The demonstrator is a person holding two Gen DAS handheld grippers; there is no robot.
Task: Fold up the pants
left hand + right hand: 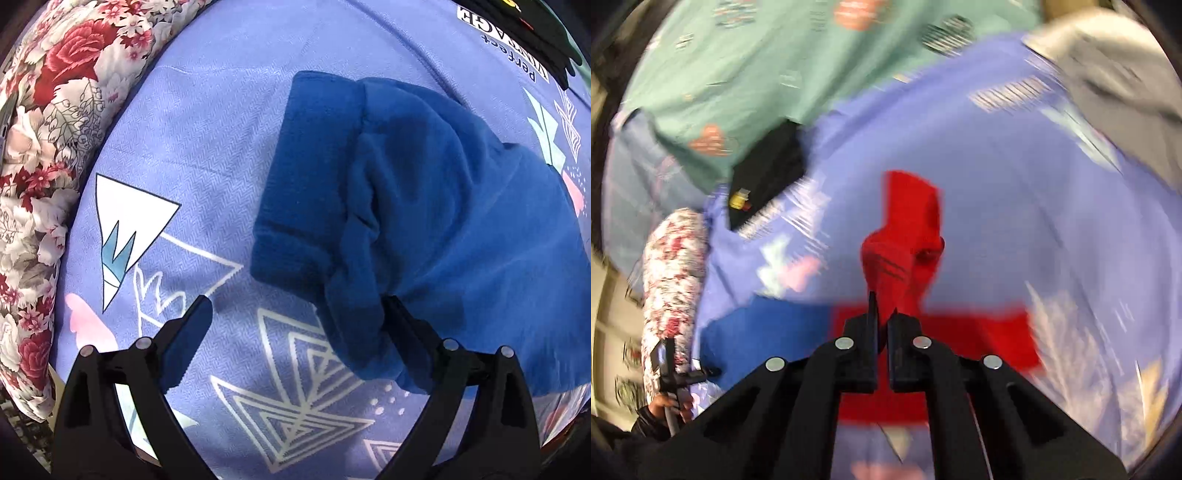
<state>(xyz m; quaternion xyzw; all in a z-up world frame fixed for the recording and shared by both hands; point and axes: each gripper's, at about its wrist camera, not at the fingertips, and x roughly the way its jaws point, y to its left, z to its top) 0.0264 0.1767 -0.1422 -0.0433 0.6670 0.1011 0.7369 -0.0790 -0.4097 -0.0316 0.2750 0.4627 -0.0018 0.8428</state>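
Note:
In the left wrist view a pair of blue fleece pants (424, 206) lies bunched on the lavender printed bedsheet (221, 147). My left gripper (295, 314) is open, its right finger (402, 317) pressed against the pants' near edge and its left finger (192, 325) over bare sheet. In the blurred right wrist view my right gripper (882, 314) is shut on a fold of red pants (908, 236) and holds it up above the flat red part (979, 332). The blue pants (764, 332) lie to the left of the red ones.
A floral quilt roll (40, 166) borders the sheet's left side and also shows in the right wrist view (672, 273). A green patterned cloth (768, 74), a black object (772, 166) and a grey-white cloth (1115, 85) lie at the far side.

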